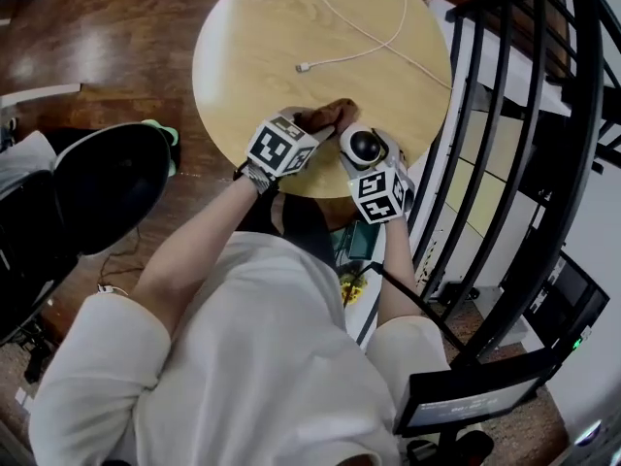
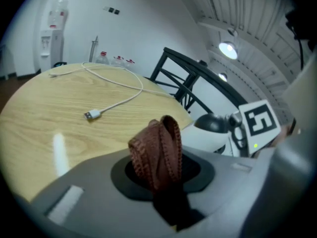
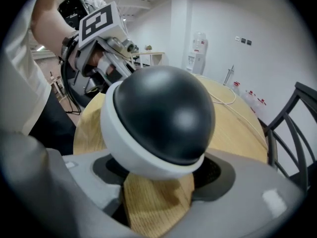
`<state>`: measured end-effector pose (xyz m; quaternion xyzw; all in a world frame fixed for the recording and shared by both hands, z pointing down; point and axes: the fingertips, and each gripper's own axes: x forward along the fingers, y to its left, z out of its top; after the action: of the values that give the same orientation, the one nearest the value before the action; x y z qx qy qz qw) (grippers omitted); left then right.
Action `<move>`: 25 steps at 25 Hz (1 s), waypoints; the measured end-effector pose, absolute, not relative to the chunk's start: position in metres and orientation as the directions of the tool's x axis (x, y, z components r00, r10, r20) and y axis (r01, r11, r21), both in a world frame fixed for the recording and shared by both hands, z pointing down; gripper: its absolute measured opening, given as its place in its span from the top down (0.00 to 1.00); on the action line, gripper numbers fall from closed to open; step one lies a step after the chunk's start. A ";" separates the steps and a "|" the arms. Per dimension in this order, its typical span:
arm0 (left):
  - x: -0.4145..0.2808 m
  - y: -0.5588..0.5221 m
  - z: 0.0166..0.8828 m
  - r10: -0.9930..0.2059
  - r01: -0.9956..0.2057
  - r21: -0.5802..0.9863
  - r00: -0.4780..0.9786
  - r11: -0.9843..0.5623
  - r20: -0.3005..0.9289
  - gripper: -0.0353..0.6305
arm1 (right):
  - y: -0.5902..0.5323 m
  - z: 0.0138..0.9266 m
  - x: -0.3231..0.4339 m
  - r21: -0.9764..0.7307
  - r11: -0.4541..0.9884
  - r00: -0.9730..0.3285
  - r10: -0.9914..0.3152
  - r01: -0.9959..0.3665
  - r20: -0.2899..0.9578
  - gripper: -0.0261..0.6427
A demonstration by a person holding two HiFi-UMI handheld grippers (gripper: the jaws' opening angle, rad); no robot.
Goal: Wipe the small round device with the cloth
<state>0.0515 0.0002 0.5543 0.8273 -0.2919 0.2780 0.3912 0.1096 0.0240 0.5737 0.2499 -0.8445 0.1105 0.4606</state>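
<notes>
A small round device (image 3: 158,120), white with a glossy black dome, is clamped between the jaws of my right gripper (image 3: 158,175); from the head camera the device (image 1: 365,147) hangs over the near edge of the round wooden table (image 1: 291,37). My left gripper (image 2: 161,175) is shut on a folded brown cloth (image 2: 157,150) that sticks up between its jaws. In the head view the cloth (image 1: 335,116) sits just left of the device, a small gap apart. The left gripper view shows the device (image 2: 213,125) off to the right, held by the other gripper.
A white USB cable (image 1: 364,32) loops across the far part of the table, its plug (image 2: 92,115) lying ahead of the cloth. A black metal railing (image 1: 505,134) stands to the right. A black chair (image 1: 102,187) is at the left.
</notes>
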 end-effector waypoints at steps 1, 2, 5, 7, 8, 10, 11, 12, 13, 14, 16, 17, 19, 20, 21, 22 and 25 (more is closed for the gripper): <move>0.049 -0.002 0.547 -0.285 -0.708 0.505 0.680 -0.494 0.676 0.78 | 0.021 0.574 0.111 0.034 0.835 -0.452 -0.331 -0.550 0.828 0.43; 0.049 -0.005 0.539 -0.300 -0.709 0.519 0.687 -0.477 0.662 0.78 | 0.018 0.575 0.111 0.022 0.817 -0.456 -0.343 -0.576 0.821 0.43; 0.060 -0.012 0.512 -0.329 -0.688 0.532 0.714 -0.494 0.617 0.78 | 0.012 0.575 0.114 0.002 0.766 -0.443 -0.374 -0.643 0.815 0.43; 0.068 -0.017 0.496 -0.345 -0.674 0.523 0.728 -0.522 0.593 0.78 | 0.012 0.576 0.115 0.007 0.735 -0.413 -0.388 -0.678 0.824 0.43; 0.072 -0.021 0.489 -0.354 -0.669 0.517 0.732 -0.533 0.582 0.78 | 0.012 0.577 0.115 0.010 0.717 -0.397 -0.398 -0.697 0.827 0.43; 0.078 -0.030 0.478 -0.373 -0.667 0.503 0.735 -0.550 0.566 0.78 | 0.012 0.578 0.117 0.016 0.676 -0.369 -0.422 -0.737 0.828 0.43; 0.080 -0.035 0.475 -0.381 -0.668 0.494 0.734 -0.556 0.563 0.78 | 0.011 0.578 0.118 0.016 0.657 -0.358 -0.432 -0.754 0.828 0.43; 0.081 -0.039 0.473 -0.386 -0.670 0.487 0.732 -0.561 0.562 0.78 | 0.011 0.578 0.118 0.011 0.642 -0.355 -0.438 -0.767 0.826 0.43; 0.081 -0.042 0.472 -0.386 -0.670 0.484 0.731 -0.563 0.562 0.78 | 0.012 0.579 0.118 -0.004 0.634 -0.361 -0.437 -0.774 0.824 0.43; 0.082 -0.043 0.471 -0.382 -0.667 0.485 0.733 -0.566 0.562 0.78 | 0.013 0.579 0.118 -0.025 0.635 -0.379 -0.429 -0.772 0.820 0.43; 0.085 -0.041 0.466 -0.365 -0.650 0.492 0.746 -0.580 0.556 0.78 | 0.017 0.578 0.119 -0.061 0.663 -0.428 -0.406 -0.746 0.808 0.41; 0.087 -0.038 0.463 -0.355 -0.637 0.495 0.756 -0.590 0.550 0.78 | 0.019 0.577 0.121 -0.063 0.687 -0.447 -0.397 -0.724 0.802 0.40; 0.092 -0.028 0.455 -0.331 -0.605 0.509 0.781 -0.612 0.530 0.78 | 0.022 0.575 0.125 -0.040 0.745 -0.476 -0.383 -0.666 0.791 0.38; 0.095 -0.021 0.451 -0.316 -0.586 0.519 0.794 -0.622 0.519 0.78 | 0.023 0.574 0.125 -0.027 0.778 -0.493 -0.370 -0.628 0.788 0.36; 0.099 -0.015 0.450 -0.300 -0.569 0.527 0.806 -0.631 0.511 0.78 | 0.023 0.573 0.123 -0.019 0.812 -0.511 -0.349 -0.583 0.785 0.35; 0.102 -0.009 0.451 -0.284 -0.557 0.529 0.811 -0.640 0.511 0.78 | 0.023 0.574 0.120 -0.018 0.844 -0.530 -0.320 -0.536 0.785 0.35; 0.107 0.002 0.463 -0.268 -0.561 0.505 0.799 -0.656 0.539 0.78 | 0.024 0.578 0.109 -0.020 0.911 -0.563 -0.238 -0.413 0.791 0.35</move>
<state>0.1074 0.0017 0.4631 0.8845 -0.2341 0.2140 0.3421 0.1094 0.0245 0.5775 0.1852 -0.8782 0.1018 0.4290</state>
